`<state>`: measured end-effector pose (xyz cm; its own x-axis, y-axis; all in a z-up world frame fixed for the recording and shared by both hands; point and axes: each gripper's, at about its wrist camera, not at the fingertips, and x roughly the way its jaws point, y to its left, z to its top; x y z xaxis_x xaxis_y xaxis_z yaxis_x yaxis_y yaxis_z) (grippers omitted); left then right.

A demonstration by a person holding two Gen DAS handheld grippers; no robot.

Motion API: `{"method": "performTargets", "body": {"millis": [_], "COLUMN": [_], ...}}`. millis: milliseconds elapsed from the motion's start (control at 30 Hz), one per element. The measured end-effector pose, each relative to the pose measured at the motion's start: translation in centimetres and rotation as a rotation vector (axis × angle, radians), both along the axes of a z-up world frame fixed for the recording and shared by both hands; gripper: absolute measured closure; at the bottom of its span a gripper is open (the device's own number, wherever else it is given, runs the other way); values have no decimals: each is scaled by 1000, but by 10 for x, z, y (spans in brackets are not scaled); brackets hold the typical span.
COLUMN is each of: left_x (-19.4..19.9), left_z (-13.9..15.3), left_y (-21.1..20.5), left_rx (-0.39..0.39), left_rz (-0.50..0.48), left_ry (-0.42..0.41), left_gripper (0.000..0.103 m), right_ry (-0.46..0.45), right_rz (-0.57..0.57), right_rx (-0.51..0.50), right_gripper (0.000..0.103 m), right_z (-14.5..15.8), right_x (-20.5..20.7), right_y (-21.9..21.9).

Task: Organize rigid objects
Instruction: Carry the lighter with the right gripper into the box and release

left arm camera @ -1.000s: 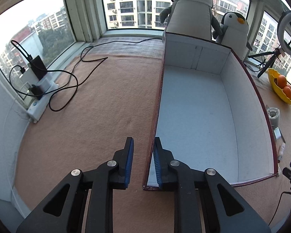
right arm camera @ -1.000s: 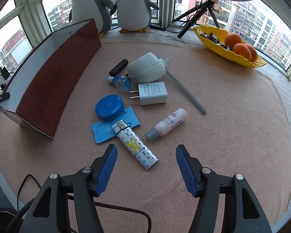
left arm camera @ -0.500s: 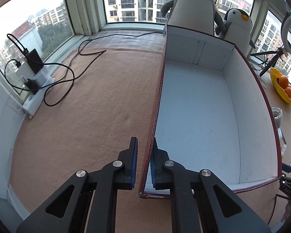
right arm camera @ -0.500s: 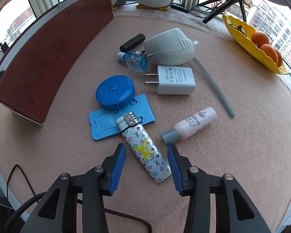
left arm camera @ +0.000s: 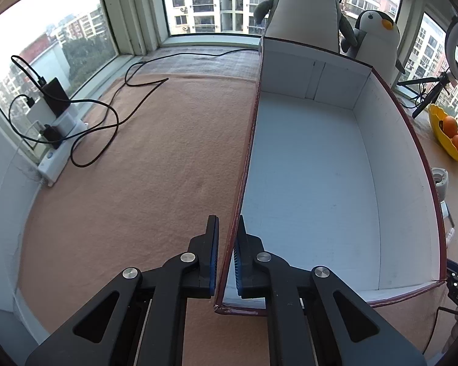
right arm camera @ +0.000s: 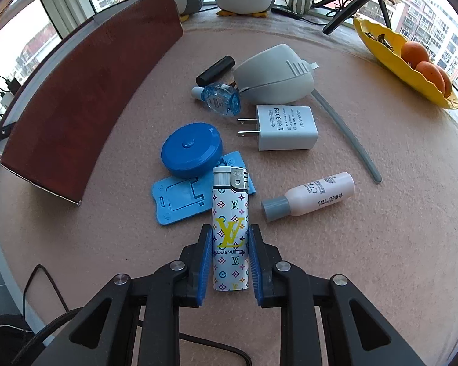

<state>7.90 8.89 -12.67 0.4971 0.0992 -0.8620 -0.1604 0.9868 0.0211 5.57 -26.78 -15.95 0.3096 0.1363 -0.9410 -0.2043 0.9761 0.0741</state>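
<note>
My left gripper (left arm camera: 227, 254) is shut on the near left wall of a large box (left arm camera: 308, 189), dark red outside and white and bare inside. My right gripper (right arm camera: 230, 254) is shut on a patterned white lighter (right arm camera: 230, 231) that lies on the tan mat. Near it lie a blue round case (right arm camera: 191, 149), a flat blue stand (right arm camera: 183, 196), a white charger plug (right arm camera: 282, 128), a small pink bottle (right arm camera: 313, 196), a clear blue bottle (right arm camera: 218, 99), a grey mouse-shaped device (right arm camera: 274, 74) and a black tube (right arm camera: 215, 68). The box (right arm camera: 88, 91) stands to their left.
Two plush penguins (left arm camera: 308, 9) stand behind the box. A yellow dish with oranges (right arm camera: 412, 61) and a tripod (right arm camera: 354, 3) sit at the back right. A power strip with black cables (left arm camera: 58, 128) lies left of the box. A grey tube (right arm camera: 348, 134) lies by the charger.
My left gripper has closed onto the box's left wall. My right gripper has moved down over the lighter and closed on its lower half.
</note>
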Motion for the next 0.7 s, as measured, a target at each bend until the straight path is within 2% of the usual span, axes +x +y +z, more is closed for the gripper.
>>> {"method": "performTargets", "body": {"millis": [167,367,700], "left_x": [0,0,-1], "left_z": [0,1,1], "left_y": [-1,-2,2], "left_rx": [5,8,-22], "left_rz": [8,16,42], "left_ry": [0,-1,-7], "left_gripper": [95,95,95], "right_ry": [-39,-120,-238], "right_rz": [-19,9,175], "right_rx": [29,44,96], "right_gripper": [83,83,83], "right_z": [17,52,108], "right_x": [-2,0,13], "right_y": [-3,9,74]}}
